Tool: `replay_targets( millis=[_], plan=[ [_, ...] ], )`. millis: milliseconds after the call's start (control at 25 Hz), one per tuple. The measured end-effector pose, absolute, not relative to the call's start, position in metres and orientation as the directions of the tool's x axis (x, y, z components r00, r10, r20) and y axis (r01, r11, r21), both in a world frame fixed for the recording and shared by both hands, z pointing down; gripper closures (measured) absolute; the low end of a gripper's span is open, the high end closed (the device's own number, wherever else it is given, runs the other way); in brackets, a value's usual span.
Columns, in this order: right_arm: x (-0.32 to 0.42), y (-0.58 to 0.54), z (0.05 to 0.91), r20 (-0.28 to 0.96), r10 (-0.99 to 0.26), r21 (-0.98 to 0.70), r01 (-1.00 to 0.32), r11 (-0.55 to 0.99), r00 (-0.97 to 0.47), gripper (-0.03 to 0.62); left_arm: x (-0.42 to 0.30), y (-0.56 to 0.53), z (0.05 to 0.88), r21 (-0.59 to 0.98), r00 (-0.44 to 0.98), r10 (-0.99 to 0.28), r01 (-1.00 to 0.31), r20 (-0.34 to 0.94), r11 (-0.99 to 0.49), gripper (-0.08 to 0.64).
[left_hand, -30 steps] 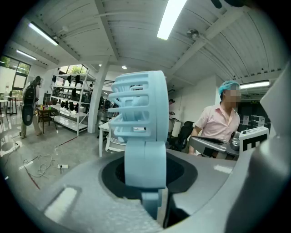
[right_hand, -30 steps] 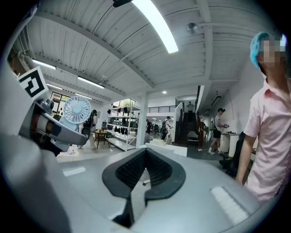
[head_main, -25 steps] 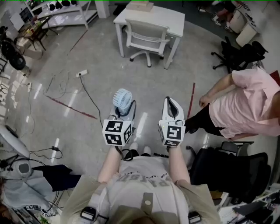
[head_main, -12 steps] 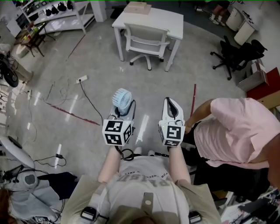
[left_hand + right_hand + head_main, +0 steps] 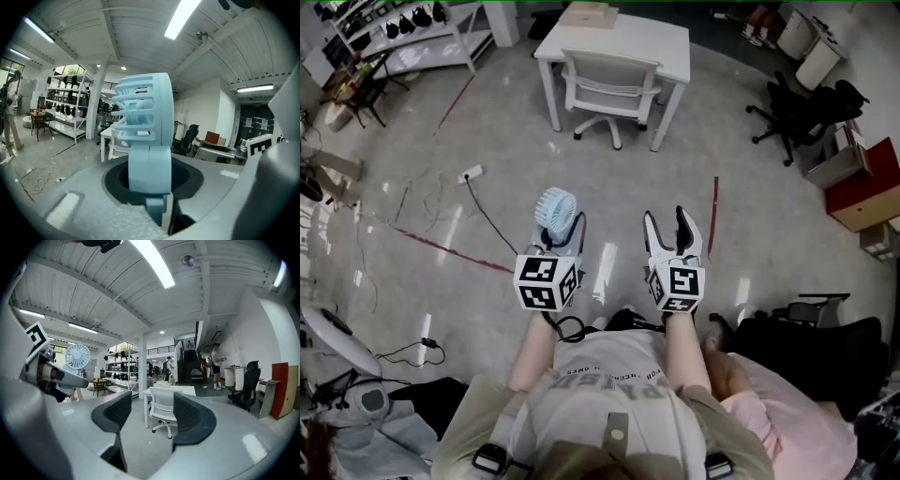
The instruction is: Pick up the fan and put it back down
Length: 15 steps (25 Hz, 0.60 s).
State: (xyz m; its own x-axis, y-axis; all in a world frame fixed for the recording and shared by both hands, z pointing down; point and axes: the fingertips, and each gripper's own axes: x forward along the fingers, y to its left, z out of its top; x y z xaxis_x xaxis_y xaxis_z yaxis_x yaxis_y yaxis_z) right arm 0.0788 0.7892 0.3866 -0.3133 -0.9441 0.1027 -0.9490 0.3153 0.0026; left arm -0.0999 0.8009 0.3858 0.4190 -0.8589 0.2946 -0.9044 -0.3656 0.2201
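Note:
A small pale blue hand fan (image 5: 555,210) stands upright in my left gripper (image 5: 559,239), which is shut on its handle. In the left gripper view the fan (image 5: 144,136) fills the middle, its handle pinched between the jaws. My right gripper (image 5: 673,232) is held level beside it, to the right. Its jaws have just been opening and stand apart with nothing between them, as the right gripper view (image 5: 149,416) shows. The fan's round head (image 5: 77,356) appears at that view's left. Both grippers hang in the air above the floor.
A white desk (image 5: 617,47) with a white swivel chair (image 5: 607,94) stands ahead. Cables and a power strip (image 5: 471,173) lie on the floor to the left. Black office chairs (image 5: 792,112) stand at the right, and another black chair (image 5: 811,342) is close at my right. Shelving (image 5: 412,33) is far left.
My right gripper's jaws have opened from shut. The person in the pink shirt has moved from my right side down to behind my right shoulder. The desk ahead looks nearer.

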Motion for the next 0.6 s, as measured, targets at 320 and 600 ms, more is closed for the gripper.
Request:
replay_targets(
  millis=[320,600],
  plan=[
    [0.087,0.76,0.394,0.126,-0.944,0.017,-0.951,0.309,-0.304,0.328,-0.106,0.774,0.394,0.231,0.41,-0.859,-0.908,0.308,-0.35,0.459],
    [0.091,0.704,0.401,0.129,-0.936,0.026,-0.942,0.334,-0.328,0.328,-0.104,0.725,0.399,0.232,0.385,-0.873,-0.917,0.301,-0.325,0.459]
  ],
)
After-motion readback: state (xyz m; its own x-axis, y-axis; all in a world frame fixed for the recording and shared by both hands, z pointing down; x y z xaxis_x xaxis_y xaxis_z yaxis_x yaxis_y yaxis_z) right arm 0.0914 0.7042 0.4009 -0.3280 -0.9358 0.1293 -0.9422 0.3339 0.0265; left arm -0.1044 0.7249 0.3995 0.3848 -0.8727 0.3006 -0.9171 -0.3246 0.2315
